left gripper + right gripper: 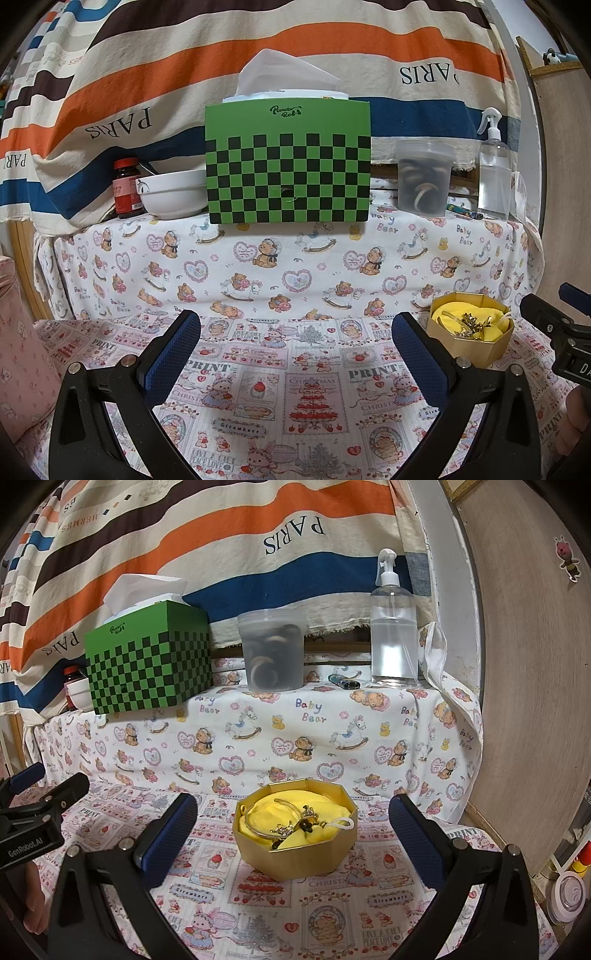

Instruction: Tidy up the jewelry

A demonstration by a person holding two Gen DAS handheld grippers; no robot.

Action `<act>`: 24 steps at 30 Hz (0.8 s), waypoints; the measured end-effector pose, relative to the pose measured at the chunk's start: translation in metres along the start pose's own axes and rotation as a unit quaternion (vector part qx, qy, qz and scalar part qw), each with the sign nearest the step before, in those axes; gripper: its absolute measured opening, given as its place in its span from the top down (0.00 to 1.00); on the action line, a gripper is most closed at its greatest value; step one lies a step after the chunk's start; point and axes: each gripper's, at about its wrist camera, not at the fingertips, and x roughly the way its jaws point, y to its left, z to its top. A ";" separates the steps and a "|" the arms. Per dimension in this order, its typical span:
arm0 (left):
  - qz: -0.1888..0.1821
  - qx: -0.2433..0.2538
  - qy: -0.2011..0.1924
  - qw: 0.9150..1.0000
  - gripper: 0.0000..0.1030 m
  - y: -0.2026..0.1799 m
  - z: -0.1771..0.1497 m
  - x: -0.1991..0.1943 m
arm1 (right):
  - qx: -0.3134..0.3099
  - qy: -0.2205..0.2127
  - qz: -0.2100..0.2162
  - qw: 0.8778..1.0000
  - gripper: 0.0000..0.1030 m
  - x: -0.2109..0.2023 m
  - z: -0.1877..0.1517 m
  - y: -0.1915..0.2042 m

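Observation:
A gold octagonal box (295,853) with a yellow cloth lining sits on the printed tablecloth. Inside lie a clear bangle (258,821), gold jewelry pieces (301,821) and a white cord loop. The box also shows in the left wrist view (471,345) at the right. My right gripper (293,834) is open, its fingers on either side of the box and a little nearer the camera. My left gripper (295,350) is open and empty over bare cloth, left of the box. The right gripper's body (561,332) shows at the right edge of the left view.
A raised shelf behind holds a green checkered tissue box (288,166), a white bowl (173,195), a red pill bottle (127,188), a clear tub (273,650), a spray bottle (393,635) and a lighter (345,681). A wooden panel (532,664) stands at right.

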 end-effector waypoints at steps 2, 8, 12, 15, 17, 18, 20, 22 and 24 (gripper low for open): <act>-0.001 0.001 0.000 1.000 0.00 0.000 0.000 0.000 | -0.001 -0.001 0.000 1.000 0.00 0.000 0.000 0.000; -0.001 0.001 0.000 1.000 0.00 0.000 0.000 0.000 | -0.001 -0.001 0.000 1.000 0.00 0.000 0.000 0.000; -0.001 0.001 0.000 1.000 0.00 0.000 0.000 0.000 | -0.001 -0.001 0.000 1.000 0.00 -0.001 0.000 0.000; -0.001 0.000 0.000 1.000 0.00 0.000 0.000 0.000 | -0.002 -0.002 0.000 1.000 0.00 -0.001 0.000 0.000; 0.000 0.000 0.000 1.000 0.00 -0.001 0.000 0.000 | -0.002 -0.002 0.000 1.000 0.00 -0.001 0.000 0.000; 0.000 0.000 0.000 1.000 0.00 -0.001 0.000 0.000 | -0.002 -0.002 0.000 1.000 0.00 -0.001 0.000 0.000; 0.000 0.000 0.000 1.000 0.00 -0.001 0.000 0.000 | -0.002 -0.001 0.000 1.000 0.00 -0.001 0.000 0.000; 0.000 0.000 0.000 1.000 0.00 0.000 0.000 0.000 | -0.002 -0.002 0.000 1.000 0.00 -0.001 0.000 0.000; -0.001 0.000 0.000 1.000 0.00 -0.001 0.000 0.000 | -0.002 -0.001 0.001 1.000 0.00 -0.001 0.000 0.001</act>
